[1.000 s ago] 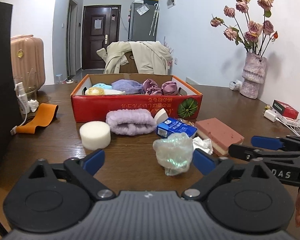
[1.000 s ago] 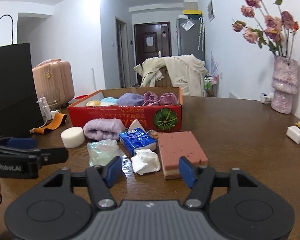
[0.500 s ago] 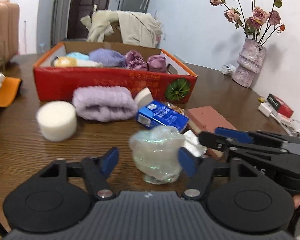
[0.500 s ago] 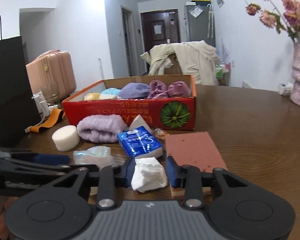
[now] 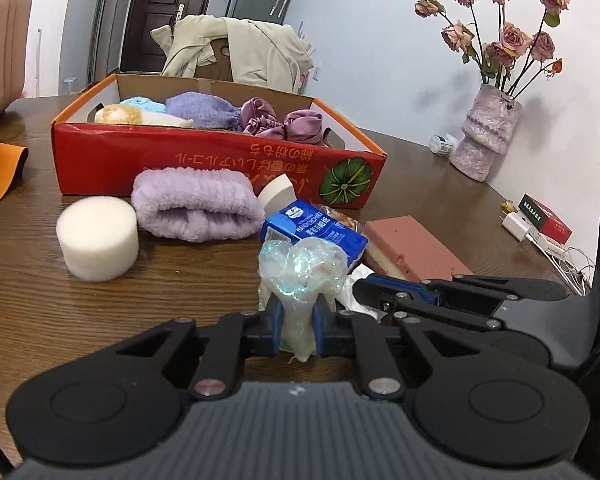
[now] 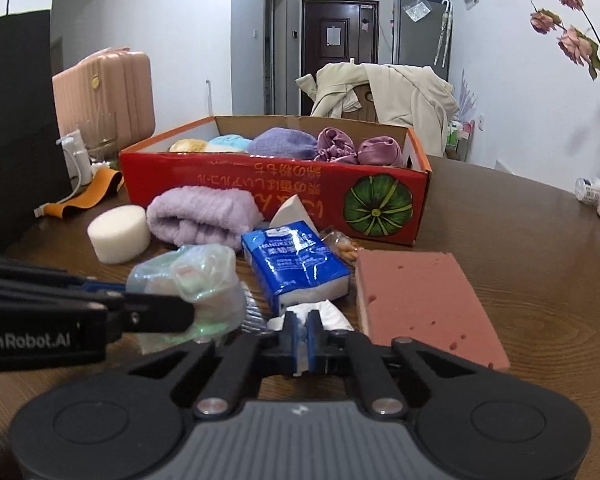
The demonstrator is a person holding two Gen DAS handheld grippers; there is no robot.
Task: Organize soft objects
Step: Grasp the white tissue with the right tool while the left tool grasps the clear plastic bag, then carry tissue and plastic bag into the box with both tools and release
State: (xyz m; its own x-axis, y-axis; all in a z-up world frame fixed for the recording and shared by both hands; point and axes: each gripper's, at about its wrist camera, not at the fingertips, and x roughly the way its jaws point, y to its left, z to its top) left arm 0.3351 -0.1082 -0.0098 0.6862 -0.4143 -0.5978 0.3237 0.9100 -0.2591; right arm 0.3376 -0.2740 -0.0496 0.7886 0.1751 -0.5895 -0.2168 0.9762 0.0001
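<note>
Plastic bag (image 5: 300, 276) pinched in left tongs (image 5: 296, 322), tissue (image 6: 332, 314) — seemingly — in right tongs (image 6: 305, 340)

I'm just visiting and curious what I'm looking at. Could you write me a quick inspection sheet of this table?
Surface: brown wooden table.
Job's things: red cardboard box holding soft items; lilac rolled towel, white round sponge, pink block sponge lie in front of it.
Clutter: blue tissue pack, pink vase of dried roses.
Grippers: left gripper has just closed on the crumpled clear plastic bag; right gripper has just closed on the white crumpled tissue.
Cables: white charger and cables at the table's edge.
Surroundings: pink suitcase, dark door.
</note>
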